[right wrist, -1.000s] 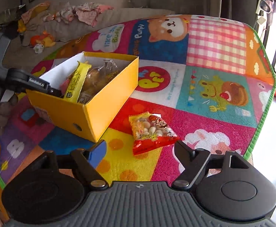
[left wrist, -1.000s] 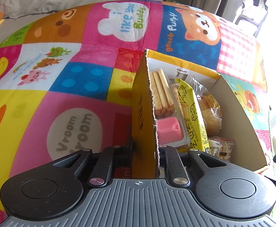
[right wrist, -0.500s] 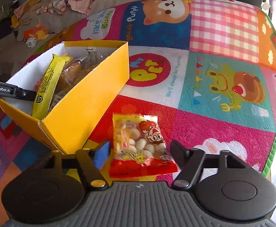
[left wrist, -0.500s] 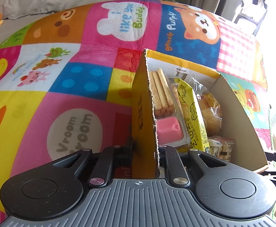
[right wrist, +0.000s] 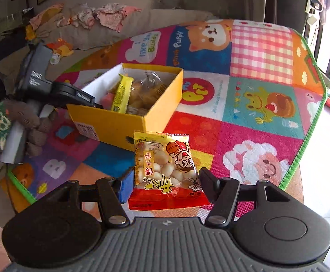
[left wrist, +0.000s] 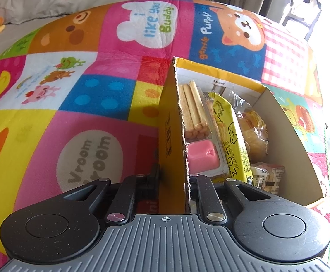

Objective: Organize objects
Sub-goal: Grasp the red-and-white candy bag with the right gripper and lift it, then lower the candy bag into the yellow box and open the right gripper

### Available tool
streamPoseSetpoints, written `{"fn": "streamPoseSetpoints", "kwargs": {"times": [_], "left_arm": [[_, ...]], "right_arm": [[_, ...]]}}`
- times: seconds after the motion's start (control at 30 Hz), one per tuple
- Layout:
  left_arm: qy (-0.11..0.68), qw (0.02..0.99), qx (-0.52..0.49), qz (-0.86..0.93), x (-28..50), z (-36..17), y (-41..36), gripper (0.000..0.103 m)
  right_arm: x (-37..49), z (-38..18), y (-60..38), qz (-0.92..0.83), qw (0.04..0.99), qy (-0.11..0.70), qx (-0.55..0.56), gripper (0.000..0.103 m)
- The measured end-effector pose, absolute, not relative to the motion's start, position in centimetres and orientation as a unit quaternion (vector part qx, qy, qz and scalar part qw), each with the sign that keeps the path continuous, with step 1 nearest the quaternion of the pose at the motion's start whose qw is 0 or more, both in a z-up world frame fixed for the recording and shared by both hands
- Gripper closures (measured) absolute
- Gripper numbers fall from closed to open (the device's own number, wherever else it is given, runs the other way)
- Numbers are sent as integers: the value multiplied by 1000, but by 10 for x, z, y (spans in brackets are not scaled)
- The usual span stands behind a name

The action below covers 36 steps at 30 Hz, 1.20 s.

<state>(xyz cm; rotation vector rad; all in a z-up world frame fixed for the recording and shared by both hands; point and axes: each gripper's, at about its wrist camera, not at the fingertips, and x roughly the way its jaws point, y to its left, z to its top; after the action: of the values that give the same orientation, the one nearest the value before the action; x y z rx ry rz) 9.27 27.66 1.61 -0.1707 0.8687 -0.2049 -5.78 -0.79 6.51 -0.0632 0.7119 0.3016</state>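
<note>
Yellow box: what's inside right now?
In the yellow box: a tray of biscuit sticks with a pink dip cup, a long yellow packet, bagged golden cakes and small wrapped snacks. Anything beneath them is covered.

The play mat point(left wrist: 110, 95) carries several printed phrases: "i like you Buddy" on a white cloud patch point(left wrist: 150, 23), "gentle Puppy" on the blue dog patch point(left wrist: 206, 35), and "Vroom Vroom" in a beige oval point(left wrist: 90, 158). In the right wrist view a red circle point(right wrist: 197, 90) on the mat reads "My PET". The black gripper arm point(right wrist: 83, 97) at the yellow box bears white lettering too small to read. The snack bag point(right wrist: 162, 170) and the yellow packet point(left wrist: 231, 140) show Chinese characters.
</note>
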Motion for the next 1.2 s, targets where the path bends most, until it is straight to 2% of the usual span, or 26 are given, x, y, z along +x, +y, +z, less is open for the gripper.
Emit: {"fn": "streamPoseSetpoints", "kwargs": {"times": [0.23,0.5,1.2], "left_arm": [[419,899,-84,-98,92,16,277,88],[419,898,-84,-102,92,15,279,88],[418,899,-84,-105,92,14,279,87]], "right_arm": [[-61,122,15,164,946,280,-22,42],[-28,150,56,162,954,250,-38,42],[39,122,66,149,944,293,3,40]]}}
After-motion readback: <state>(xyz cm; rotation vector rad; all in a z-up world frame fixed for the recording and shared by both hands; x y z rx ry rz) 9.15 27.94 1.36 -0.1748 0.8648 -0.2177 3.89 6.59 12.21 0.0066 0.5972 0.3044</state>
